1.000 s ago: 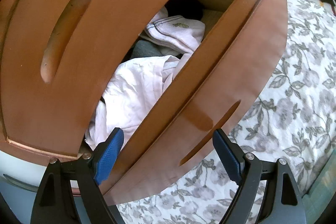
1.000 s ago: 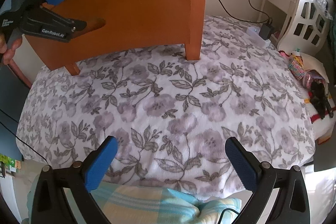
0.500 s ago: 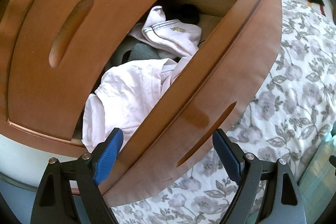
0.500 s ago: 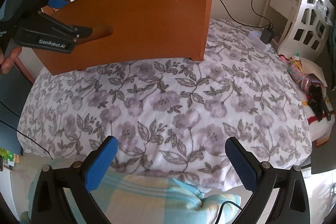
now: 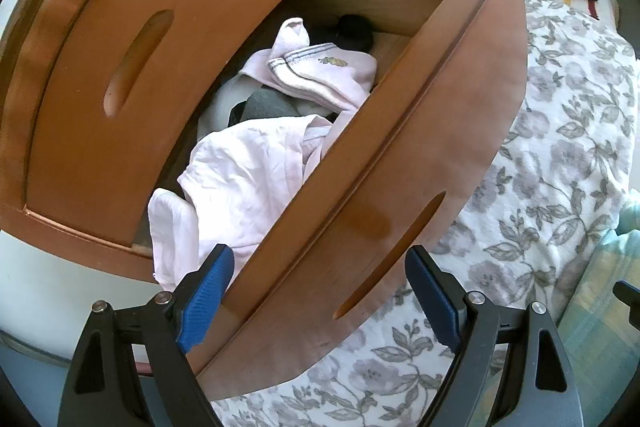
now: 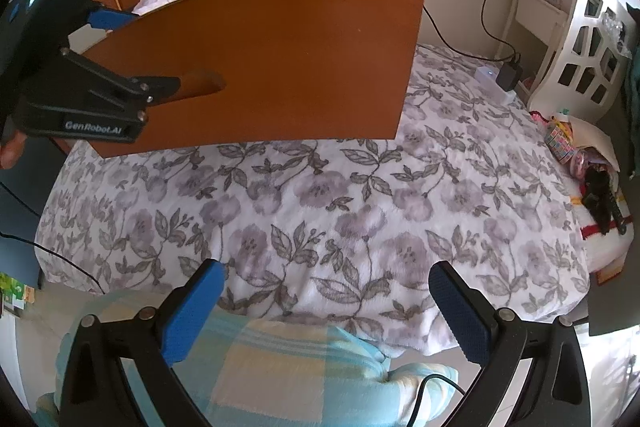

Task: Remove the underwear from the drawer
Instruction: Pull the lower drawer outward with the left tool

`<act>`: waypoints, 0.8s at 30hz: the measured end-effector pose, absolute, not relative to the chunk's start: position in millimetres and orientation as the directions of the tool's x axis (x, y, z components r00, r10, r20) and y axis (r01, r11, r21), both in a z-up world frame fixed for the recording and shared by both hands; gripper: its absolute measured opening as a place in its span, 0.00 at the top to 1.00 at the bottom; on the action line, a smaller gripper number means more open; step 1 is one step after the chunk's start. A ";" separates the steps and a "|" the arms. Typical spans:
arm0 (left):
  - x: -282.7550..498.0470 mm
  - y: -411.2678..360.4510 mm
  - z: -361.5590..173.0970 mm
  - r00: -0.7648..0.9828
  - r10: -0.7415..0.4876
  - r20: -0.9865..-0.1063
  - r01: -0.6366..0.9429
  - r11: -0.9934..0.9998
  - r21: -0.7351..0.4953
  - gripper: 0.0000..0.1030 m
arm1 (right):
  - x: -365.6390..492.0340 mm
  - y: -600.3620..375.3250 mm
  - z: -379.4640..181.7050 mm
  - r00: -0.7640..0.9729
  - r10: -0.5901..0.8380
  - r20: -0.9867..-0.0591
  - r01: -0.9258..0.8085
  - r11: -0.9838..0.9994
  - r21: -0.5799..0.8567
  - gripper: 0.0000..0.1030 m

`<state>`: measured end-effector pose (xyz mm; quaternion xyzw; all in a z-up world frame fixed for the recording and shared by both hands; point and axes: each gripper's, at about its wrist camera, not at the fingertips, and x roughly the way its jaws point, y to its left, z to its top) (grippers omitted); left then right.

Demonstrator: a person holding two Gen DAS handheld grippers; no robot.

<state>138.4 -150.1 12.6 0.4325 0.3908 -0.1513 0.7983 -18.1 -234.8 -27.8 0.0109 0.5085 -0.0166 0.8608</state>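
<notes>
Left gripper straddles the drawer front, jaws wide apart, one finger inside and one outside. Since a second ago the drawer has slid further out, baring more laundry. The pink underwear with the striped band lies towards its far end, probably reachable now. Right gripper hangs spread and empty over the bedspread.

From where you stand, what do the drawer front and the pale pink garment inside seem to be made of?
Drawer front: apparently wood or wood veneer, smooth satin reddish-brown, with a soft sheen and a cut-out handle slot. Pale pink garment: thin woven fabric, probably cotton, matte and finely creased.
</notes>
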 end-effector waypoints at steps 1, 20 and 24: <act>139.9 -148.4 12.9 0.650 0.095 -0.754 0.579 0.581 0.573 0.15 | -19.0 -234.4 -26.8 0.484 -0.017 -0.875 0.039 0.999 0.002 0.00; 152.7 -139.9 21.6 0.655 0.082 -0.751 0.562 0.611 0.557 0.15 | -28.2 -230.5 -16.2 0.495 -0.023 -0.869 0.039 0.999 -0.004 0.00; 151.8 -138.6 22.5 0.659 0.077 -0.748 0.557 0.619 0.553 0.15 | -28.7 -230.7 -15.7 0.495 -0.022 -0.869 0.036 0.999 -0.005 0.00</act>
